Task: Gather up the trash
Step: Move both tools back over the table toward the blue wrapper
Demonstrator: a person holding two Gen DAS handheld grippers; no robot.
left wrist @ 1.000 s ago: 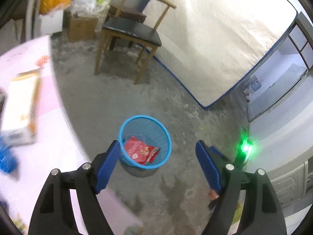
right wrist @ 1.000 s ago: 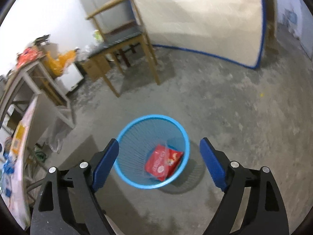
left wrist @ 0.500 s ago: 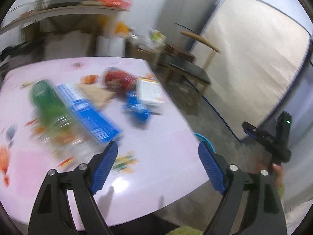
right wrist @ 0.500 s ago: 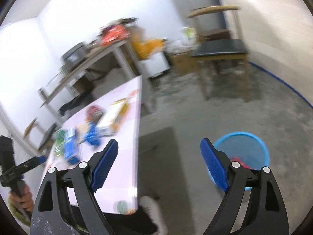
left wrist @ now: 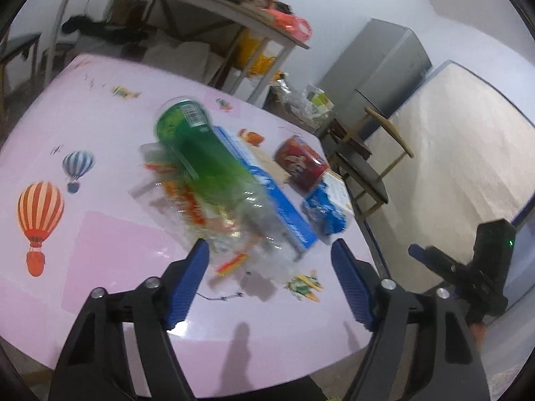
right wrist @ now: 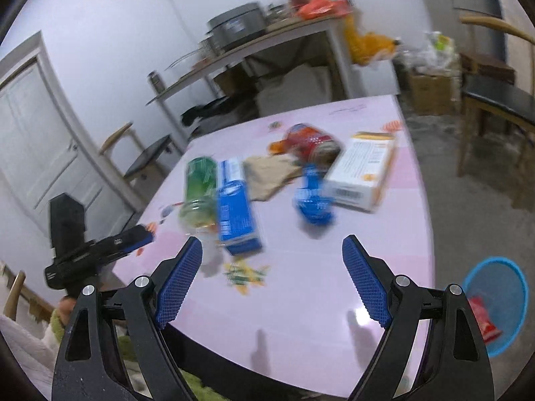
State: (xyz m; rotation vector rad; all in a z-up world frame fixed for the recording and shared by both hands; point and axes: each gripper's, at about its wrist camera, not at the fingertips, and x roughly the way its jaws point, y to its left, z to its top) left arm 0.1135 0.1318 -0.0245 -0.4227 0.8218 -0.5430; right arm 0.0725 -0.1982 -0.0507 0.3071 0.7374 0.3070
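Note:
Trash lies on the pink table (left wrist: 100,254): a green plastic bottle (left wrist: 200,157), a blue box (left wrist: 277,200), a red can (left wrist: 301,163), a crumpled blue wrapper (left wrist: 322,210) and a white-orange carton (right wrist: 361,170). My left gripper (left wrist: 271,284) is open and empty, just short of the bottle's clear end. My right gripper (right wrist: 271,282) is open and empty over the table's near edge, facing the blue box (right wrist: 235,207) and the bottle (right wrist: 200,187). The blue bin (right wrist: 498,304) on the floor at right holds a red packet (right wrist: 481,314).
A wooden chair (left wrist: 364,163) stands past the table's far right corner, a mattress (left wrist: 468,153) leans on the wall. A cluttered shelf table (right wrist: 267,43) stands behind. Another chair (right wrist: 140,157) stands left of the table. Each gripper shows in the other's view.
Both grippers swung from the bin on the floor back to the table and now face the trash pile. Both stayed open and empty.

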